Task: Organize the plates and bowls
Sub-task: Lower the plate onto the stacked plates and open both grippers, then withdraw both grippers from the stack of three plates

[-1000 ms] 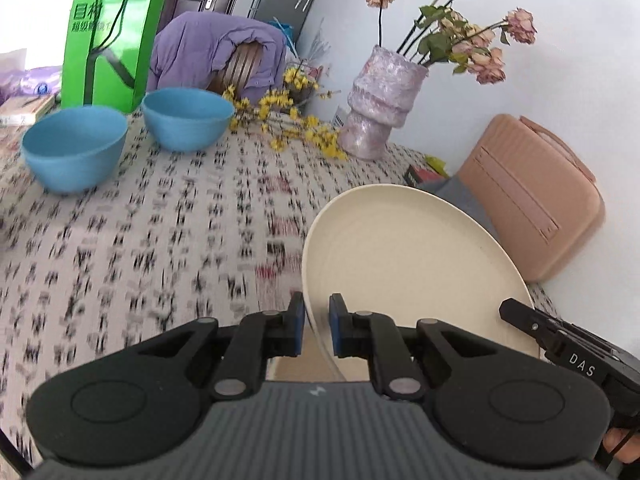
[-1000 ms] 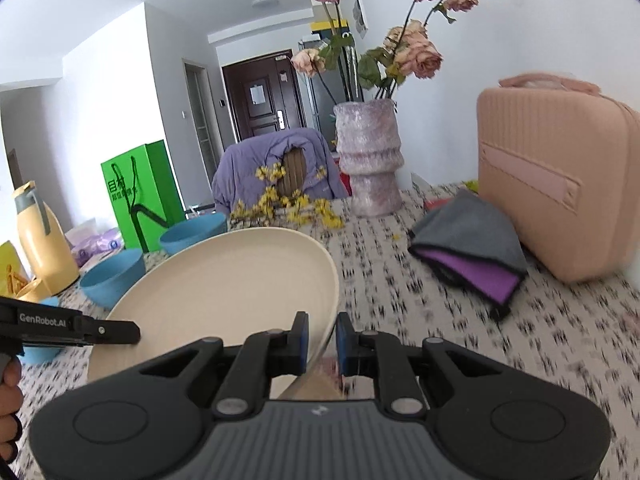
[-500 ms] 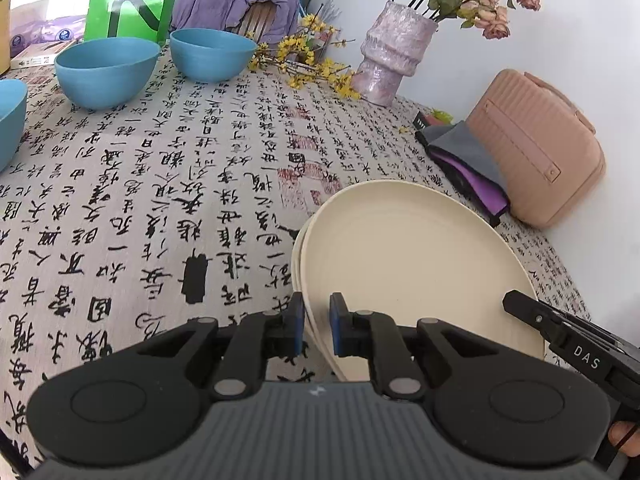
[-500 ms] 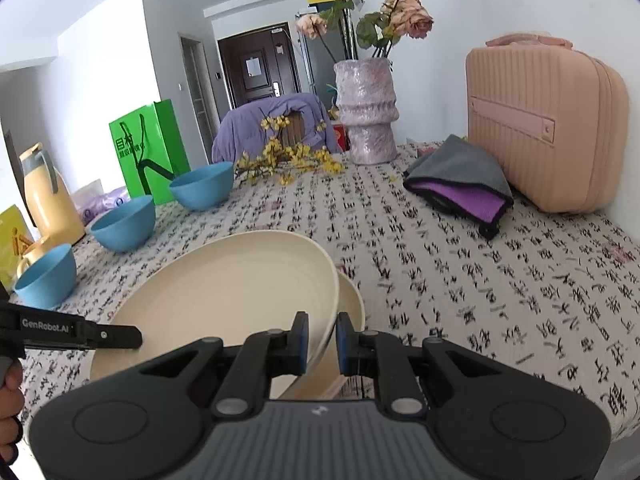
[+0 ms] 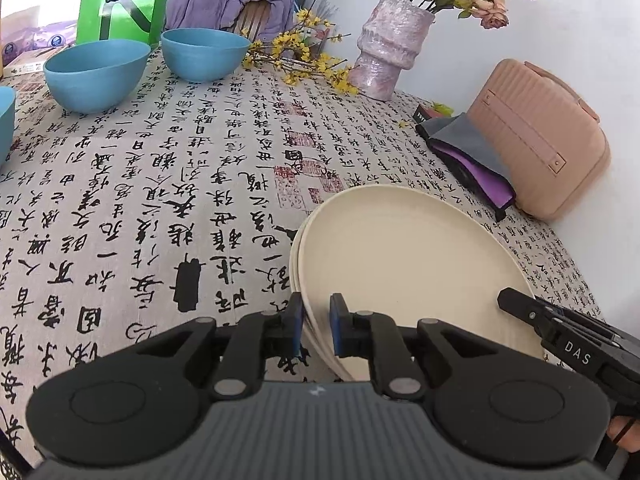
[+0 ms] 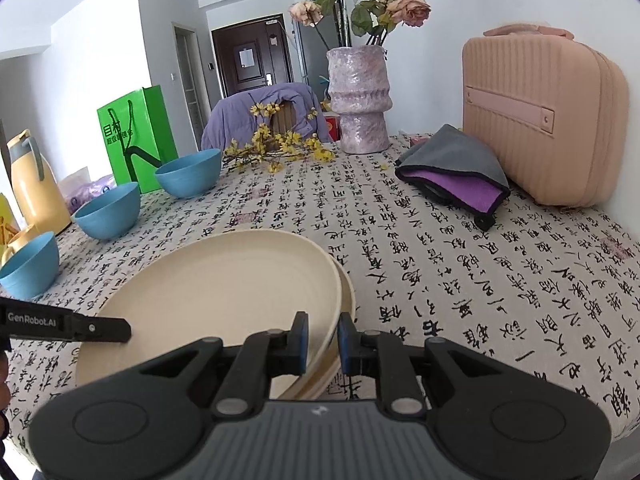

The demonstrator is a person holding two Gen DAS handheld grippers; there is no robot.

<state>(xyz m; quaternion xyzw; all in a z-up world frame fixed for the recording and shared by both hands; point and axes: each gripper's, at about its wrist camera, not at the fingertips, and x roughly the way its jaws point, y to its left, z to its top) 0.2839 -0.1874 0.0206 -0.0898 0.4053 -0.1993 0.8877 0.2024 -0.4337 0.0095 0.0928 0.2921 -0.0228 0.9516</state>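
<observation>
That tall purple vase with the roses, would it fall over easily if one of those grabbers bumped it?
Probably yes. The vase narrows toward its lower half, and the long rose stems lean out above it, so it looks top-heavy. It seems rigid and likely breakable. It would more likely tip than slide on the cloth-covered table.

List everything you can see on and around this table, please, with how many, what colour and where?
plates: at least two, cream, stacked on the near part of the table, gripped at both sides
bowls: three, blue, far left of the table
vase: one, pinkish lilac, far end, holding faded roses
yellow flower sprigs: one bunch, lying beside the vase
case: one, pink, by the wall on the right
cloth: one, grey and purple, folded beside the case
bag: one, green, behind the bowls
jug: one, yellow, far left
tablecloth: one, pale with black writing
left gripper: black, on the plates' left rim
right gripper: black, on the right rim
</observation>
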